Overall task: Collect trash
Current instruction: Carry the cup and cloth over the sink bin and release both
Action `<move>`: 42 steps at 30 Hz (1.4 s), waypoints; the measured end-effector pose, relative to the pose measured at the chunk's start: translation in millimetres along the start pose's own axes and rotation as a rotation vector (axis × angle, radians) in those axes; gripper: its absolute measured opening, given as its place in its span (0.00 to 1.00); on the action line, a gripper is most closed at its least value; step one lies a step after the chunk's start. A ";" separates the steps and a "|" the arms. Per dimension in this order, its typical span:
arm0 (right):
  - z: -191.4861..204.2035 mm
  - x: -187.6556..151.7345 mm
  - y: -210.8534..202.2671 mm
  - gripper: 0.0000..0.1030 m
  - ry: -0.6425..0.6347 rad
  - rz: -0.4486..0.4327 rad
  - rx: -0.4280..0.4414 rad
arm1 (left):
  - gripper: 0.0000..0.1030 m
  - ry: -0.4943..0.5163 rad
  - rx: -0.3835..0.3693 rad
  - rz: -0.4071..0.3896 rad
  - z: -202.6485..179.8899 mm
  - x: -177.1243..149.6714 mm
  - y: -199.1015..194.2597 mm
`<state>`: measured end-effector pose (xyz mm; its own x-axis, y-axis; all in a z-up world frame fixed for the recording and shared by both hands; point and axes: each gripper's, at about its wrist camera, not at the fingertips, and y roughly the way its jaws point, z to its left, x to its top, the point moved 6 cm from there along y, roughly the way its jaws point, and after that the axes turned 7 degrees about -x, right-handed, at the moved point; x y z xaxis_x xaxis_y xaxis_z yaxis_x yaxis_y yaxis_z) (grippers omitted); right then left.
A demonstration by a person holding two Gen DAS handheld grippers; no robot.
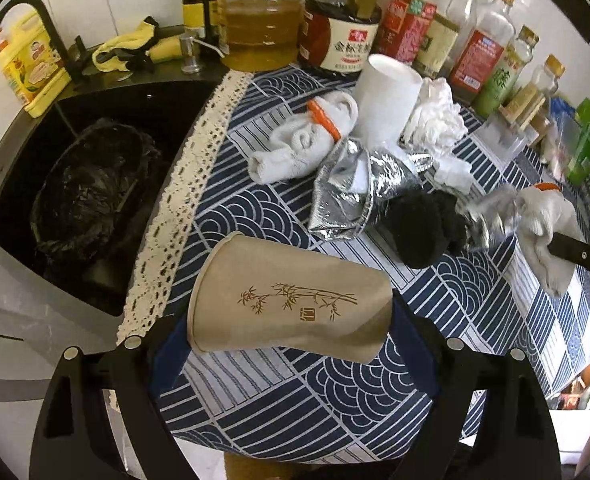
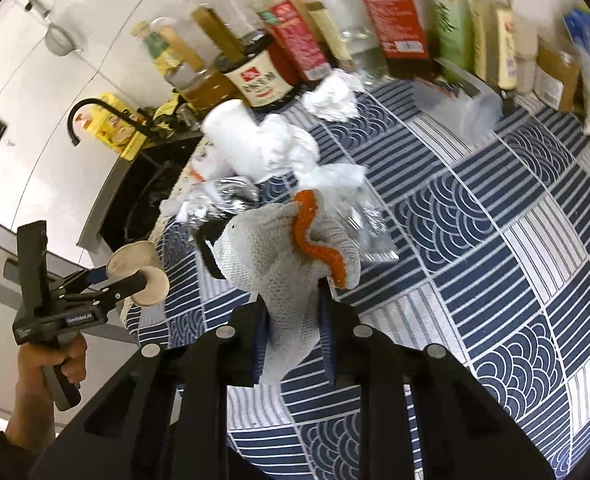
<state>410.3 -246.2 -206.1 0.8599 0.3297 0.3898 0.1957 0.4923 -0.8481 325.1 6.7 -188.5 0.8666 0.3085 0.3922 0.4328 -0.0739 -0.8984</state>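
My left gripper (image 1: 291,328) is shut on a brown paper cup (image 1: 287,300) with a bamboo print, held on its side above the patterned tablecloth (image 1: 375,380); it also shows in the right wrist view (image 2: 139,276). My right gripper (image 2: 291,308) is shut on a white work glove (image 2: 291,256) with an orange cuff, lifted off the cloth; it shows at the right of the left wrist view (image 1: 547,220). On the cloth lie a silver foil bag (image 1: 351,196), a black sock (image 1: 427,228), a white cup (image 1: 387,96), crumpled tissue (image 1: 435,116) and another rolled white glove (image 1: 303,136).
A bin with a black bag (image 1: 91,188) sits in the dark sink (image 1: 23,148) to the left of the cloth. Several sauce and oil bottles (image 1: 339,32) line the back wall. A black tap (image 1: 51,28) and a yellow box (image 1: 27,68) stand by the sink.
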 end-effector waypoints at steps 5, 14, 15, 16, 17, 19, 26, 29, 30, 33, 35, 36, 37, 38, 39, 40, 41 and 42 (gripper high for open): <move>16.2 2.4 2.8 0.23 -0.043 0.017 -0.026 | 0.84 -0.049 -0.056 -0.004 8.0 0.3 -8.3; 62.0 15.4 9.1 0.23 -0.055 0.015 -0.004 | 0.84 -0.099 -0.071 -0.031 51.2 13.9 -15.4; 70.0 18.4 10.8 0.23 -0.055 0.013 -0.006 | 0.84 -0.098 -0.068 -0.034 60.5 17.1 -16.6; 77.0 21.2 13.2 0.23 -0.052 0.012 -0.003 | 0.84 -0.097 -0.064 -0.035 65.5 18.2 -17.5; 89.5 25.8 17.6 0.23 -0.052 0.013 0.006 | 0.84 -0.096 -0.068 -0.039 74.7 21.1 -19.8; 111.8 32.4 25.9 0.23 -0.067 0.020 0.010 | 0.84 -0.101 -0.076 -0.045 88.6 24.2 -23.7; 197.3 61.4 67.0 0.23 -0.140 0.056 0.028 | 0.84 -0.121 -0.096 -0.064 148.4 37.2 -43.7; 238.9 76.0 91.3 0.23 -0.159 0.074 0.040 | 0.84 -0.112 -0.109 -0.075 178.6 45.8 -51.4; 250.2 78.4 98.3 0.23 -0.169 0.075 0.043 | 0.84 -0.108 -0.108 -0.077 185.6 47.1 -52.1; 285.2 88.7 120.5 0.23 -0.180 0.077 0.048 | 0.84 -0.100 -0.115 -0.078 215.7 56.0 -53.7; 304.3 96.6 131.5 0.23 -0.172 0.077 0.040 | 0.84 -0.094 -0.109 -0.082 236.7 63.0 -54.8; 315.0 101.3 136.6 0.23 -0.172 0.070 0.032 | 0.84 -0.091 -0.107 -0.083 244.8 65.7 -54.9; 321.9 104.2 140.3 0.23 -0.171 0.067 0.026 | 0.84 -0.086 -0.103 -0.085 252.3 68.4 -54.9; 331.2 108.2 145.6 0.23 -0.166 0.064 0.027 | 0.84 -0.082 -0.099 -0.084 261.7 72.3 -54.5; 340.0 111.7 151.3 0.23 -0.161 0.064 0.034 | 0.84 -0.079 -0.101 -0.077 268.9 75.1 -53.3; 345.4 113.8 155.5 0.23 -0.159 0.063 0.037 | 0.84 -0.076 -0.107 -0.069 275.4 77.8 -51.6; 352.9 117.5 161.1 0.23 -0.154 0.060 0.034 | 0.84 -0.068 -0.111 -0.064 283.9 82.3 -49.9; 360.6 121.6 167.5 0.23 -0.146 0.058 0.033 | 0.84 -0.060 -0.111 -0.061 289.0 85.1 -48.7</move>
<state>377.6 166.9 -171.4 0.7914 0.4703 0.3906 0.1300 0.4949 -0.8592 306.0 310.5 -168.5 0.8229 0.3716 0.4299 0.5121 -0.1569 -0.8445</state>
